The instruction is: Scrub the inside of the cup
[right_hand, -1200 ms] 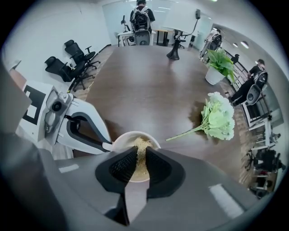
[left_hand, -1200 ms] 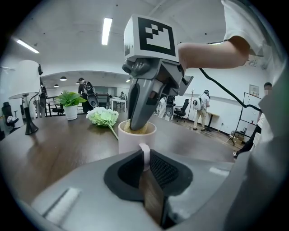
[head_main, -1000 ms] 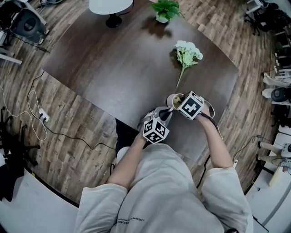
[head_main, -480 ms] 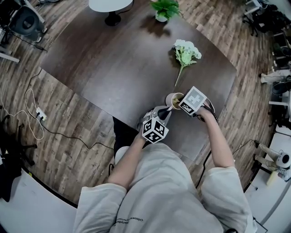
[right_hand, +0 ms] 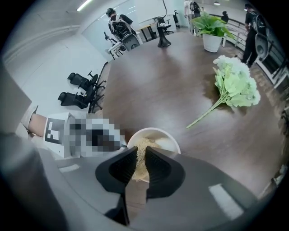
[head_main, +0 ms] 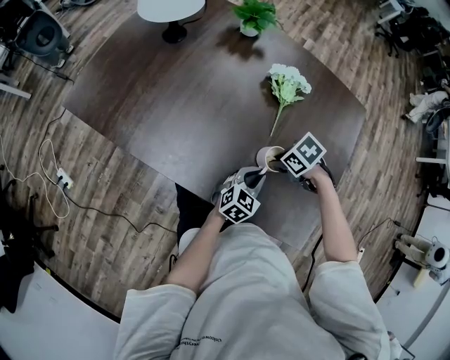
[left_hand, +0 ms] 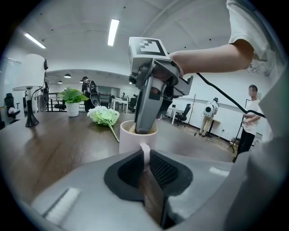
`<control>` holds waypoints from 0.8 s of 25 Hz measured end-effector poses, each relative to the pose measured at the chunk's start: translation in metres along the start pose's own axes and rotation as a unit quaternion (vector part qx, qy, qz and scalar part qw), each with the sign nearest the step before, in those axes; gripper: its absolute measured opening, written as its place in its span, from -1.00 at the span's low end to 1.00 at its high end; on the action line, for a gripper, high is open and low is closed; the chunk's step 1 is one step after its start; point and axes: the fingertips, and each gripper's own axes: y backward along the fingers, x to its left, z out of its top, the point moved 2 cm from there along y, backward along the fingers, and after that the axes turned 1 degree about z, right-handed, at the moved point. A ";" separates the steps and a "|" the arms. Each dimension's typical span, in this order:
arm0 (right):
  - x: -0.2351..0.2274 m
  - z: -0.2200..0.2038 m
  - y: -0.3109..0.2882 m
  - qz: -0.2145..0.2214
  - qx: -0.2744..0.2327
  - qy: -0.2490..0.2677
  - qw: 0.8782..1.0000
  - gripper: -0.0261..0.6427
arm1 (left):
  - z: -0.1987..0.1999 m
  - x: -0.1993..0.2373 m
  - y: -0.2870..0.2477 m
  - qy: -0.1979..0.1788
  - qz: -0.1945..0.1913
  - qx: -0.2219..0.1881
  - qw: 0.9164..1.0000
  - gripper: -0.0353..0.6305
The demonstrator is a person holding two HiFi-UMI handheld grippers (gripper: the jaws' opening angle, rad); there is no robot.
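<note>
Two grippers meet just below the head view's centre: left gripper [left_hand: 145, 168] clamps the cup [left_hand: 131, 140] by its handle [left_hand: 145, 152]; right gripper [right_hand: 140, 163] pinches a tan scrub pad [right_hand: 141, 151] inside it.

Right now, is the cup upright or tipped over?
Upright. The cup stands on the table, mouth upward; the left gripper pinches its handle and the right gripper holds a scrub pad down inside it.

White flowers [head_main: 288, 81], potted plant [head_main: 256, 13] (on dark table [head_main: 176, 98])

Right gripper [right_hand: 141, 158] has tilted slightly rightward inside the cup [right_hand: 166, 141].
</note>
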 end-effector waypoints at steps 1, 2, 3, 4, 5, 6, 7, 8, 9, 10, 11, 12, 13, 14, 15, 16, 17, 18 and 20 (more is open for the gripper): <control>0.000 0.002 0.000 -0.006 -0.005 0.000 1.000 -0.69 | 0.000 0.000 0.000 0.001 -0.003 -0.001 1.000 -0.77; 0.000 0.004 0.000 -0.013 -0.010 0.000 1.000 -0.69 | 0.000 0.000 -0.001 0.003 -0.005 -0.002 1.000 -0.77; 0.001 0.005 0.000 -0.020 -0.014 -0.001 1.000 -0.69 | 0.000 0.000 -0.001 0.006 -0.007 -0.003 1.000 -0.77; 0.001 0.006 0.000 -0.028 -0.018 -0.002 0.999 -0.69 | 0.000 -0.001 -0.001 0.009 -0.009 -0.004 1.000 -0.77; 0.001 0.007 0.000 -0.036 -0.023 -0.006 0.999 -0.69 | 0.000 -0.001 -0.002 0.012 -0.010 -0.005 1.000 -0.77; 0.001 0.008 -0.001 -0.043 -0.030 -0.010 0.999 -0.69 | 0.000 -0.002 -0.002 0.013 -0.011 -0.006 1.000 -0.77; 0.000 0.009 -0.001 -0.049 -0.038 -0.015 0.998 -0.69 | 0.000 -0.002 -0.003 0.014 -0.012 -0.006 1.000 -0.77; -0.001 0.010 -0.001 -0.053 -0.047 -0.021 0.997 -0.69 | 0.000 -0.001 -0.003 0.015 -0.012 -0.006 1.000 -0.77; -0.002 0.012 0.000 -0.056 -0.056 -0.029 0.996 -0.69 | 0.000 -0.001 -0.003 0.016 -0.012 -0.007 1.000 -0.77; -0.004 0.013 0.001 -0.060 -0.066 -0.036 0.995 -0.69 | 0.001 -0.001 -0.003 0.017 -0.012 -0.007 1.000 -0.77; -0.006 0.015 0.002 -0.065 -0.074 -0.043 0.994 -0.69 | 0.001 -0.001 -0.003 0.019 -0.012 -0.007 1.000 -0.77; -0.009 0.016 0.004 -0.073 -0.082 -0.048 0.993 -0.68 | 0.001 -0.001 -0.003 0.020 -0.012 -0.008 1.000 -0.77; -0.012 0.017 0.006 -0.082 -0.087 -0.051 0.992 -0.68 | 0.002 -0.001 -0.003 0.021 -0.011 -0.008 1.000 -0.77; -0.015 0.018 0.007 -0.094 -0.089 -0.051 0.990 -0.68 | 0.002 -0.001 -0.003 0.022 -0.011 -0.008 1.000 -0.77; -0.017 0.019 0.009 -0.108 -0.090 -0.050 0.989 -0.68 | 0.002 -0.001 -0.003 0.022 -0.011 -0.008 1.000 -0.77; -0.019 0.019 0.011 -0.122 -0.090 -0.047 0.987 -0.68 | 0.002 -0.001 -0.003 0.022 -0.011 -0.008 1.000 -0.77; -0.021 0.018 0.012 -0.135 -0.088 -0.043 0.986 -0.68 | 0.002 -0.001 -0.003 0.022 -0.011 -0.007 1.000 -0.77; -0.022 0.018 0.014 -0.147 -0.085 -0.037 0.985 -0.68 | 0.002 -0.002 -0.002 0.022 -0.011 -0.007 1.000 -0.77; -0.023 0.018 0.015 -0.169 -0.072 -0.018 0.983 -0.68 | 0.002 -0.002 -0.003 0.022 -0.010 -0.007 1.000 -0.77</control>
